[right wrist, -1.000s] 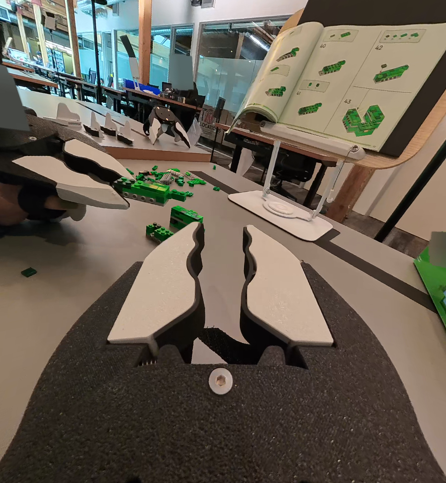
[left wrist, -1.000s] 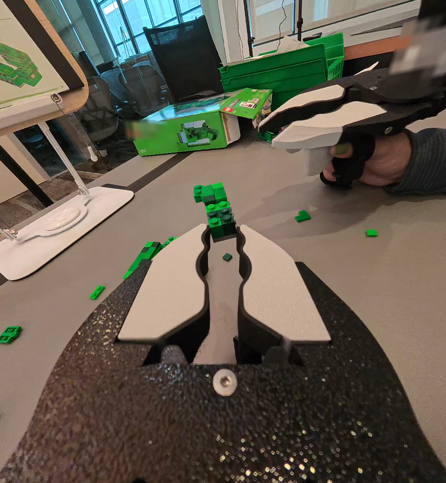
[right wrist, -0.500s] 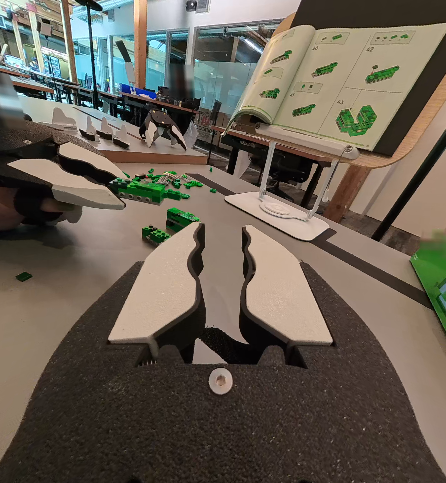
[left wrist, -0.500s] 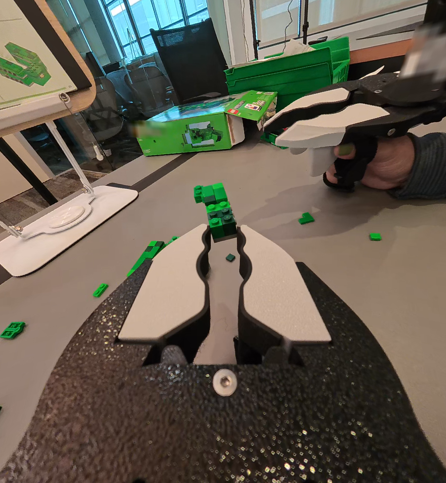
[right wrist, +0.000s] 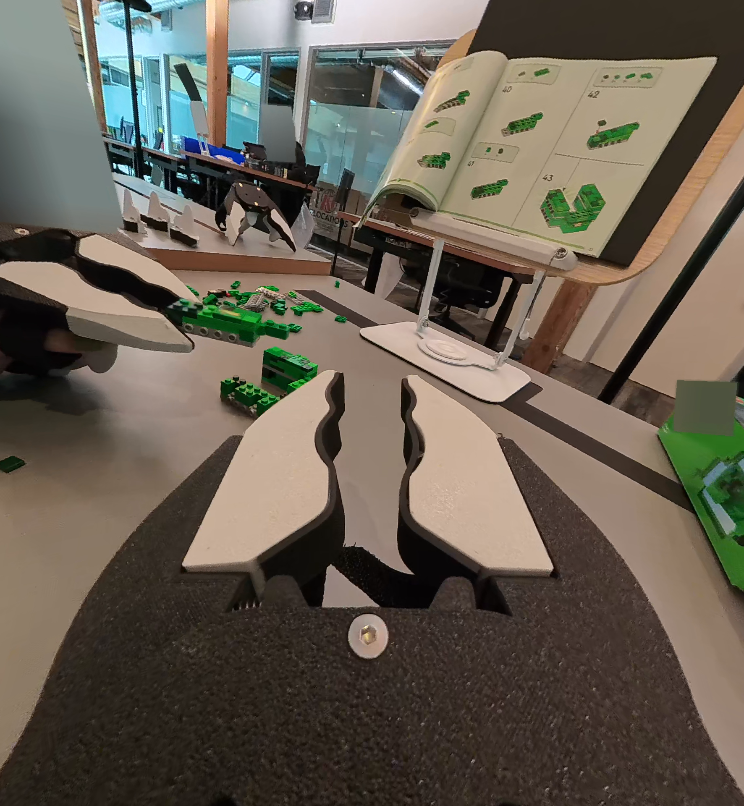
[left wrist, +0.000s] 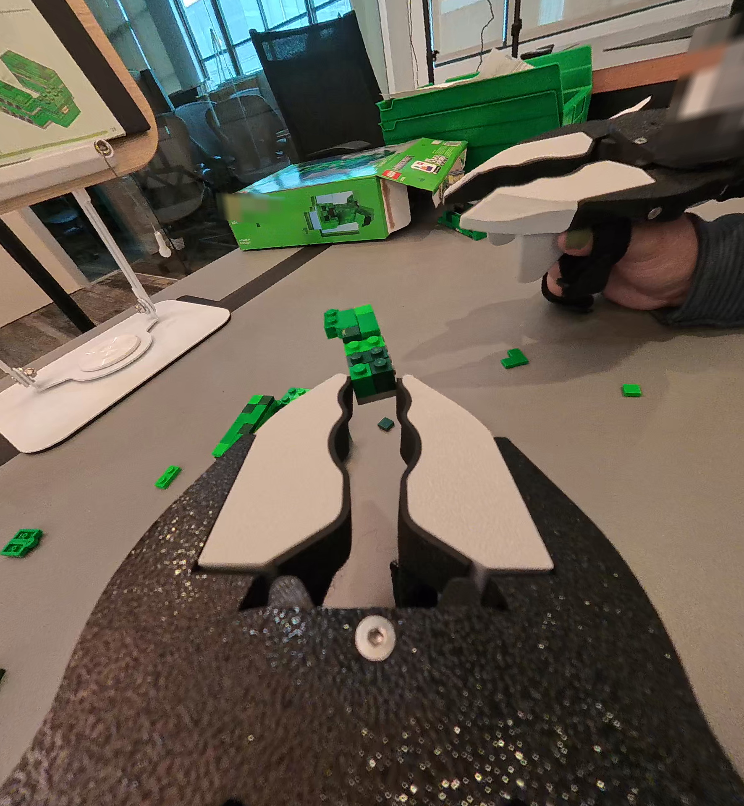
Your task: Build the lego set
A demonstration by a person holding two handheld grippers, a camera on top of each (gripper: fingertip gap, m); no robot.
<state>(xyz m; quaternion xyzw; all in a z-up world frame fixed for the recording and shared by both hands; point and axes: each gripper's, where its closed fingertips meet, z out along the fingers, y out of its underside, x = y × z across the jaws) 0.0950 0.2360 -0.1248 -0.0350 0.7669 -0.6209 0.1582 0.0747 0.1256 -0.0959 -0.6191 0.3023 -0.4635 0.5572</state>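
My left gripper [left wrist: 372, 384] is shut on one end of a long green brick assembly [left wrist: 363, 349] and holds it above the grey table [left wrist: 579, 479]; the assembly also shows in the right wrist view [right wrist: 226, 322], sticking out of the left gripper [right wrist: 178, 320]. My right gripper [right wrist: 372, 381] is open and empty, held above the table; it also shows at the upper right of the left wrist view [left wrist: 457, 205]. Two smaller green assemblies [right wrist: 287, 366] [right wrist: 248, 394] lie on the table just beyond the right gripper's left finger.
An open instruction booklet [right wrist: 536, 139] rests on a white stand [right wrist: 448, 349]. A pile of loose green and grey bricks [right wrist: 265, 301] lies beyond. Small green plates [left wrist: 514, 358] [left wrist: 631, 389] [left wrist: 386, 423] are scattered about. A green set box [left wrist: 318, 205] and green bins [left wrist: 492, 104] sit at the back. One gripper's finger ends stand about 12 centimeters off the other's.
The right gripper has risen and drifted slightly; the left gripper still holds the assembly in much the same place. Neither gripper's jaws changed.
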